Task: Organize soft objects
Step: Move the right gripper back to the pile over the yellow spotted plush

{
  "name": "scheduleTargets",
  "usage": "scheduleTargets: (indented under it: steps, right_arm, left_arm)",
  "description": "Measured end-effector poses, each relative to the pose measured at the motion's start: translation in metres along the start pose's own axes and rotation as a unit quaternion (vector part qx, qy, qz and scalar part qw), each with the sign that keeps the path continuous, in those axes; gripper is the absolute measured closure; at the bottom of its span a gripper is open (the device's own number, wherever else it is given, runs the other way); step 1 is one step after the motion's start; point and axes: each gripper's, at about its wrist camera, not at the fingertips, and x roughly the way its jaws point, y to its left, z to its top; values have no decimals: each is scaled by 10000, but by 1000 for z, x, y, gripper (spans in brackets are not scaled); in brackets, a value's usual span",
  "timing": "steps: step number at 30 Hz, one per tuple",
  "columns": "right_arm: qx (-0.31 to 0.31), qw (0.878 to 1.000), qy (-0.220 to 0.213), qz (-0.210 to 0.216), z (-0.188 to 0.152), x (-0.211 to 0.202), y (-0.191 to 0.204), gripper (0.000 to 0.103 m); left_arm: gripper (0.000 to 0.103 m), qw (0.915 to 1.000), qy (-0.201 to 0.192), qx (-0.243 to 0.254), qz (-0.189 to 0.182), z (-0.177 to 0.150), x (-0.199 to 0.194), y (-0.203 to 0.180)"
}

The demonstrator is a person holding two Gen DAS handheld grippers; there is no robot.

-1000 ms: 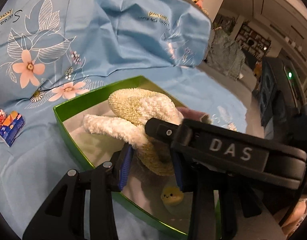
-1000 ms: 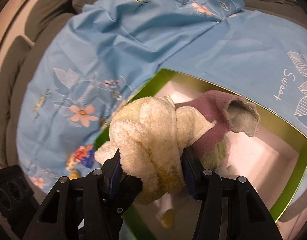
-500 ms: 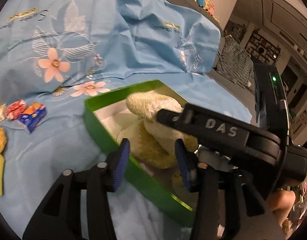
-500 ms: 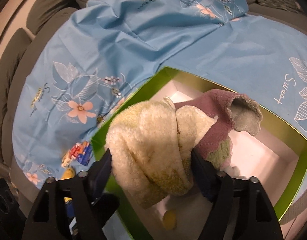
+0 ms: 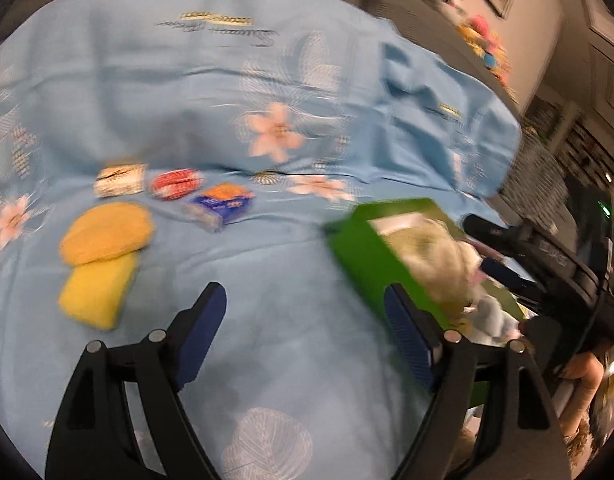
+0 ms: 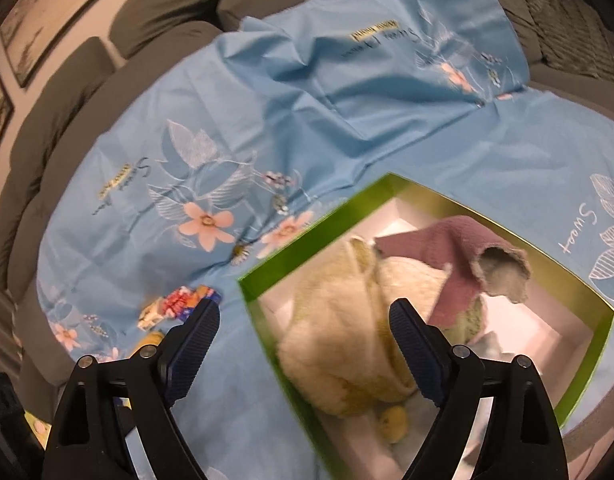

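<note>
The left gripper [image 5: 305, 322] has just been opening its jaws, and they stand released and wide over bare blue cloth [image 5: 267, 264], with nothing between the blue pads. At two o'clock from it sits the green box [image 5: 359, 248], its near corner close to the right-hand pad; a cream fluffy towel [image 5: 435, 256] lies heaped inside. The other gripper shows at three o'clock in this view, over the far side of the box. At ten o'clock, well apart from the box, an orange pad [image 5: 107, 232] lies touching a yellow sponge [image 5: 97, 294] just below it, and at eleven o'clock three small packets [image 5: 223, 202] sit in a row on the cloth. The picture is blurred, so their print cannot be read. The right gripper [image 6: 305, 334] has also just been opening its jaws; they hang released above the box's [image 6: 307, 240] near-left edge, touching nothing. In its view the cream towel [image 6: 339, 344] fills the left half of the box at six o'clock, a mauve cloth [image 6: 455, 252] is draped over the towel toward two o'clock, and a small yellow toy [image 6: 395, 422] lies on the white floor of the box beneath the towel. The flowered cloth [image 6: 267, 120] covers a grey sofa [image 6: 87, 80].
</note>
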Motion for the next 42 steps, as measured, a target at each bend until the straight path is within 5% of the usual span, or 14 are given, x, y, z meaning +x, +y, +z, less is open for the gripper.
scheduleTargets:
  steps: [9, 14, 26, 31, 38, 42]
  right_arm:
    - [-449, 9963, 130, 723, -18, 4, 46, 11]
    - [-808, 9859, 693, 1289, -47, 26, 88, 9]
    - [-1026, 9578, 2160, 1596, -107, 137, 195, 9]
    - [-828, 9541, 2418, 1562, -116, 181, 228, 9]
    - [-1184, 9609, 2260, 1073, -121, 213, 250, 70]
    - [-1462, 9641, 1867, 1195, -112, 193, 258, 76]
  left_arm:
    - [22, 9885, -145, -789, 1282, -21, -40, 91]
    - [23, 9783, 7, -1338, 1585, -39, -43, 142]
    - [22, 9502, -20, -2189, 2218, -43, -63, 200]
    - [22, 9454, -103, -2331, 2275, -41, -69, 207]
    - [23, 9457, 32, -2486, 2096, -41, -69, 216]
    - [23, 9472, -1, -2483, 2030, -40, -72, 216]
